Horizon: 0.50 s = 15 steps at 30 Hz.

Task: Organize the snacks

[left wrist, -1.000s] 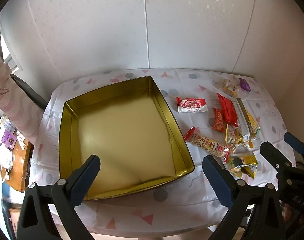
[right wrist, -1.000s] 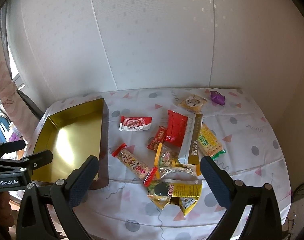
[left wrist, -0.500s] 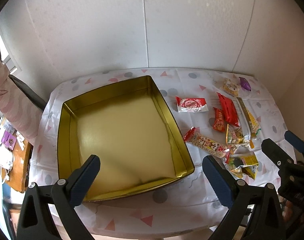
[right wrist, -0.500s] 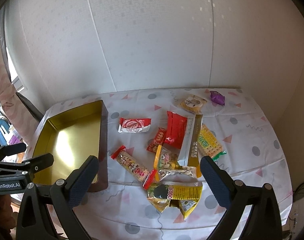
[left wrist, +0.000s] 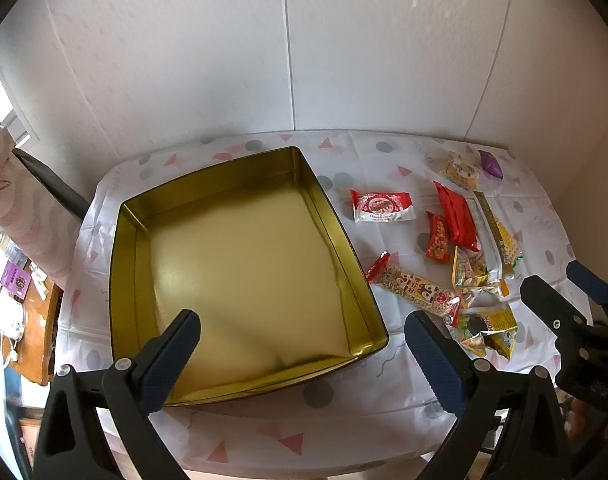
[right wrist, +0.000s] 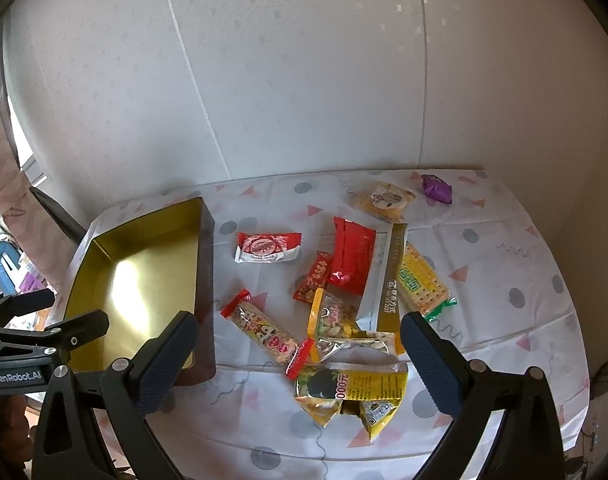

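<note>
Both hand-held grippers, left (left wrist: 299, 344) and right (right wrist: 295, 344), jaws apart, empty. Snack packets (right wrist: 344, 320) heaped near-right on worktop (right wrist: 504, 280), beside empty gold tin (left wrist: 239, 264). Light, crinkly, slippery foil; likely pinch sealed ends.

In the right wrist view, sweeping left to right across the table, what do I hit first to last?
Left gripper → gold tin → red-and-white wrapped snack → big red packet → yellow cracker pack → purple candy.
</note>
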Tool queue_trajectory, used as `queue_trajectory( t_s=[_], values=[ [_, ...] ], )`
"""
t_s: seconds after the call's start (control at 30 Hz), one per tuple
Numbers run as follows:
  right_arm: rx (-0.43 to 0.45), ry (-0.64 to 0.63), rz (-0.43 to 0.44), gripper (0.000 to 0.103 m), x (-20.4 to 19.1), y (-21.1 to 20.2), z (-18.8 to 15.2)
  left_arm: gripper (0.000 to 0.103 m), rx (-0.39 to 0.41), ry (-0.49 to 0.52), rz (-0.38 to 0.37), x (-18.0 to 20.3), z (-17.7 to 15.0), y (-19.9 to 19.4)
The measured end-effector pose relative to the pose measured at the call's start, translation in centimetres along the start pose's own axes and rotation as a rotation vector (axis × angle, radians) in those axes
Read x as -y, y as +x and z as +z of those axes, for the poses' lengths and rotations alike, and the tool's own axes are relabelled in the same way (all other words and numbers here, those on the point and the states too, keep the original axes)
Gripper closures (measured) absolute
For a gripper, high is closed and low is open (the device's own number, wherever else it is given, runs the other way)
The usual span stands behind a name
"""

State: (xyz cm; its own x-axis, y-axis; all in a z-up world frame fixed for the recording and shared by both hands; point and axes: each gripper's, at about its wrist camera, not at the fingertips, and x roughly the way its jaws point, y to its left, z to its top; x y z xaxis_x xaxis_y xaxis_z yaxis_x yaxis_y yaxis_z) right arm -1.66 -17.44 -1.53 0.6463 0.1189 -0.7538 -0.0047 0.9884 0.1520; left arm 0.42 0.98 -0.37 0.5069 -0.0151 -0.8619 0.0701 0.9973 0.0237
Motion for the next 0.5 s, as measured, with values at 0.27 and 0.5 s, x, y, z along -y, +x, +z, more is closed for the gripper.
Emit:
queue_trajectory(
  t_s=[0.27, 0.5],
  values=[
    [-0.001, 0.005, 0.000, 0.000, 0.3, 0.0, -0.1, 0.000, -0.018, 0.000, -0.006, 0.5, 0.2, 0.7],
    [-0.029, 0.081, 0.005, 0.001, 2.2, 0.4, -0.4, 0.000, -0.037, -0.005, -0.021, 0.6, 0.3, 1.2]
  ],
)
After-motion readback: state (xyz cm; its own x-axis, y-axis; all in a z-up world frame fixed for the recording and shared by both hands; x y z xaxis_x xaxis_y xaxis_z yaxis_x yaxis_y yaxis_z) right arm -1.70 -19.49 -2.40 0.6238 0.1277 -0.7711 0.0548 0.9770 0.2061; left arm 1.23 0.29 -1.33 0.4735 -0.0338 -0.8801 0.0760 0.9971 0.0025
